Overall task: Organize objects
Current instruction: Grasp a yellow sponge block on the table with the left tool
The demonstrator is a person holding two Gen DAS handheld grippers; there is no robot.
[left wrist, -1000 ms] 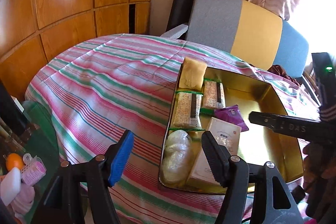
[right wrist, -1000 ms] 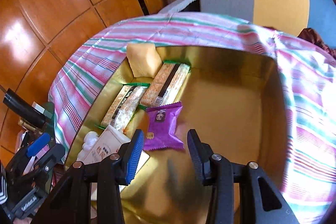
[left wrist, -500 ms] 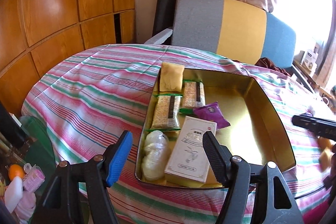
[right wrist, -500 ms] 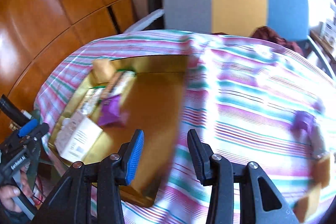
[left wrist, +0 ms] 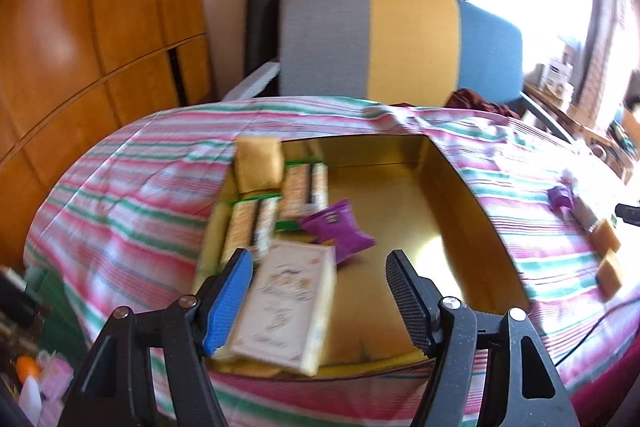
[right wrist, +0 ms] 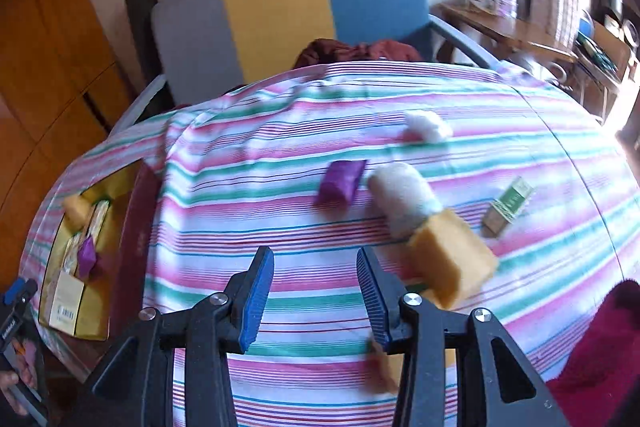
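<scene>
A gold tin tray (left wrist: 452,195) on the striped tablecloth holds a yellow packet (left wrist: 258,163), two green-edged cracker packs (left wrist: 304,191), a purple snack packet (left wrist: 336,231) and a white box (left wrist: 286,303). My left gripper (left wrist: 318,303) is open and empty, hovering over the tray's near edge above the white box. My right gripper (right wrist: 316,301) is open and empty over bare cloth. Ahead of it lie a purple packet (right wrist: 342,181), a white wrapped roll (right wrist: 402,197), a yellow packet (right wrist: 452,261), a green-and-tan pack (right wrist: 508,207) and a white puffy item (right wrist: 428,125).
A grey, yellow and blue chair (left wrist: 400,43) stands behind the table. Wooden panels (left wrist: 80,27) fill the left wall. The tray also shows at the far left of the right wrist view (right wrist: 94,323). A second yellow packet (right wrist: 382,363) lies partly behind my right finger.
My right gripper has swung from over the tray to the right side of the table, over the loose items. My left gripper has shifted right, over the tray's near edge.
</scene>
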